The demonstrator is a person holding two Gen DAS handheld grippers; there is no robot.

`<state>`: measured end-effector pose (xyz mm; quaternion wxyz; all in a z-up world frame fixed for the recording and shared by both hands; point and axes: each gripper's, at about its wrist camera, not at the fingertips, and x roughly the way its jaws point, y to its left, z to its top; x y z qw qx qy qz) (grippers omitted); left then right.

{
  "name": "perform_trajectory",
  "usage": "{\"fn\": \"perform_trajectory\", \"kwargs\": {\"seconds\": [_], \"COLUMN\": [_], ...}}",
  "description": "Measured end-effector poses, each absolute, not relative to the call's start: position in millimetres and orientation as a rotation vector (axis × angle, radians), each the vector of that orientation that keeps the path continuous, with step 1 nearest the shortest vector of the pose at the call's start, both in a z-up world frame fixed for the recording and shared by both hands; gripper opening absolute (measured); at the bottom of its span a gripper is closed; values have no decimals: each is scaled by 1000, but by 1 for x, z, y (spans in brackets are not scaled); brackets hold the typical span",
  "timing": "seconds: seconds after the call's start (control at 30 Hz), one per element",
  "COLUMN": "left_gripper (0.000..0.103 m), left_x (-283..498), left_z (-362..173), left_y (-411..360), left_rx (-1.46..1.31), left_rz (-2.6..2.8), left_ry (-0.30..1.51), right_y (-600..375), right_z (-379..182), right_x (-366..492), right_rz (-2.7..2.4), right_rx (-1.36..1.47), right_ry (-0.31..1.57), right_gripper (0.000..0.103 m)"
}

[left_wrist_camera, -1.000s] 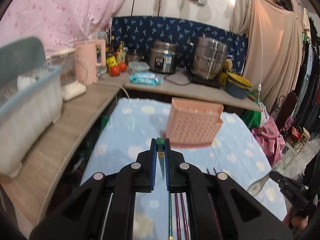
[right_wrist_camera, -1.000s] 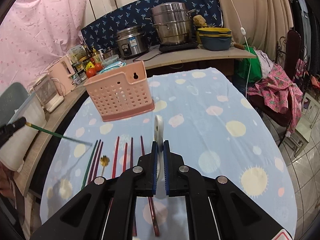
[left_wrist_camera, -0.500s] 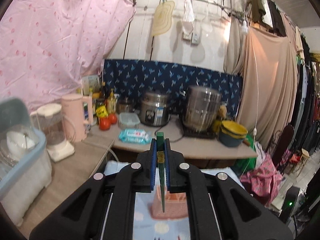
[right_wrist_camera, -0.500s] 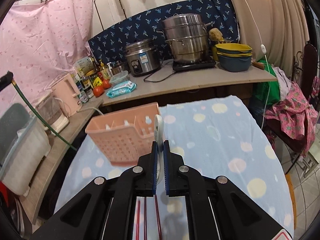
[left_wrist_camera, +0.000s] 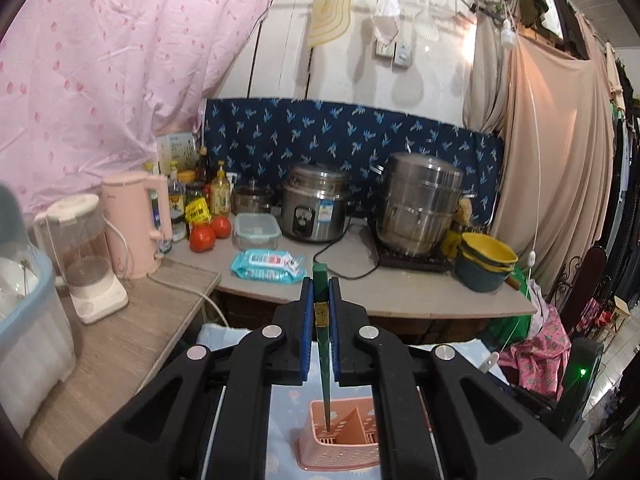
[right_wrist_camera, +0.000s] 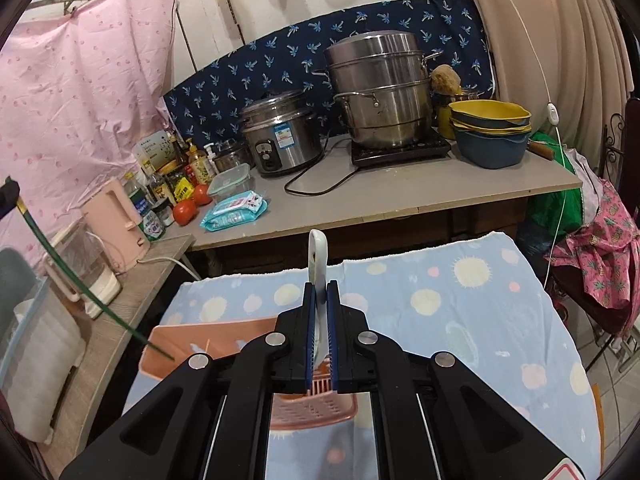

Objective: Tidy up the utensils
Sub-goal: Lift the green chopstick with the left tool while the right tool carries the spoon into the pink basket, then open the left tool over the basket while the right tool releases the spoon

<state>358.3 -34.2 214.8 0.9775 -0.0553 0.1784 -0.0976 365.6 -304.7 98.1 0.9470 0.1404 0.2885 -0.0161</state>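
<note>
My left gripper [left_wrist_camera: 321,292] is shut on a green chopstick [left_wrist_camera: 323,344] that hangs down, its tip over the open top of the pink perforated utensil basket [left_wrist_camera: 340,450] below. In the right wrist view the same chopstick [right_wrist_camera: 80,284] slants in from the left, its tip at the basket's rim [right_wrist_camera: 208,334]. My right gripper [right_wrist_camera: 320,296] is shut on a white spoon [right_wrist_camera: 318,258], handle sticking up, directly above the basket. The spoon's bowl is hidden behind the jaws.
The basket stands on a table with a blue dotted cloth [right_wrist_camera: 460,312]. Behind it runs a counter [right_wrist_camera: 400,196] with a rice cooker [right_wrist_camera: 282,134], a steamer pot [right_wrist_camera: 382,92], stacked bowls, tomatoes and a wipes pack. A pink kettle [left_wrist_camera: 134,224] and a blender stand on the left counter.
Both grippers have risen and moved forward over the basket. The chopsticks lying on the cloth have dropped out of view. The green chopstick now hangs tip-down over the basket.
</note>
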Motion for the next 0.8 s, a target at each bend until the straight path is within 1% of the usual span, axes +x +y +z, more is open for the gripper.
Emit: {"fn": "perform_trajectory", "kwargs": {"seconds": [0.13, 0.33, 0.4, 0.43, 0.47, 0.53, 0.57, 0.8], "left_gripper": [7, 8, 8, 10, 13, 41, 44, 45], "left_x": [370, 377, 377, 376, 374, 368, 364, 332], "left_z": [190, 172, 167, 166, 166, 166, 167, 159], "left_y": [-28, -24, -24, -24, -24, -23, -21, -15], "left_rx": [-118, -127, -127, -124, -119, -113, -116, -97], "left_rz": [-184, -184, -187, -179, -171, -152, -145, -142], "left_ry": [412, 458, 469, 467, 464, 453, 444, 466], "right_y": [-300, -294, -293, -292, -291, -293, -294, -302], "right_z": [81, 61, 61, 61, 62, 64, 65, 67], "right_x": [378, 385, 382, 381, 378, 372, 367, 329], "right_rz": [-31, -22, -32, -37, -45, -55, -55, -53], "right_rx": [272, 260, 253, 244, 238, 239, 243, 275], "right_ry": [629, 675, 664, 662, 655, 645, 642, 642], "right_gripper": [6, 7, 9, 14, 20, 30, 30, 31]}}
